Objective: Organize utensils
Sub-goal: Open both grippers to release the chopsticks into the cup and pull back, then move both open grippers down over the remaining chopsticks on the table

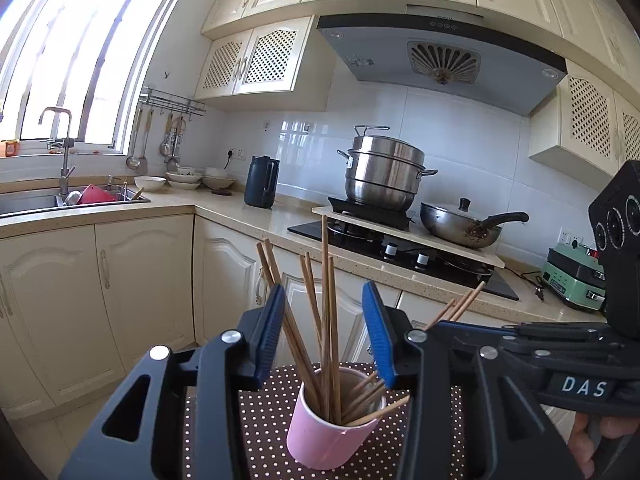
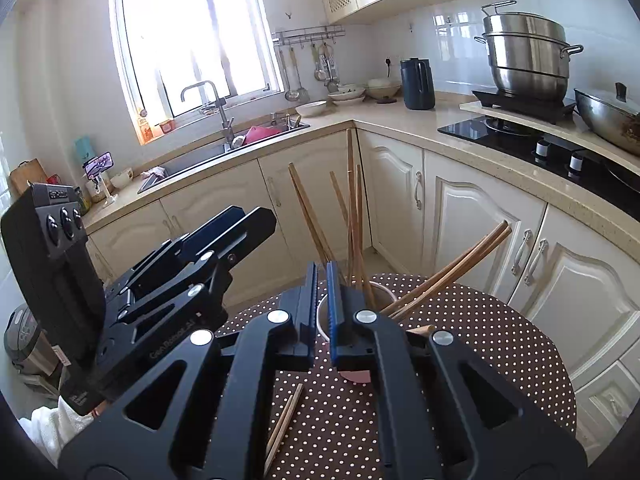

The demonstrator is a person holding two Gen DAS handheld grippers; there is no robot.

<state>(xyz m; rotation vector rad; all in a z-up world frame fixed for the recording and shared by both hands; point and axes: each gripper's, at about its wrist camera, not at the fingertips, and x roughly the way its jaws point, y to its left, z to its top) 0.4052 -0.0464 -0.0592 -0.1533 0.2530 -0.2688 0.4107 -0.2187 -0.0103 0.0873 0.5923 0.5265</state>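
A pink cup [image 1: 332,428] stands on a round table with a brown polka-dot cloth [image 2: 480,340]. Several wooden chopsticks [image 1: 326,300] stand in it, and some lean out to the right [image 2: 460,264]. My left gripper [image 1: 324,292] is open, with its blue pads on either side of the upright chopsticks and not pressing on them. My right gripper [image 2: 321,270] is shut with nothing between its pads, just in front of the cup, whose white rim [image 2: 384,289] shows behind it. Two loose chopsticks [image 2: 284,420] lie on the cloth under the right gripper.
Cream cabinets [image 2: 460,216] and an L-shaped counter ring the table. On the counter are a sink [image 1: 48,202], a dark kettle [image 1: 262,182], a steel steamer pot [image 1: 384,178] and a wok [image 1: 460,224] on the hob. A person's hand [image 1: 600,440] grips the right gripper's handle.
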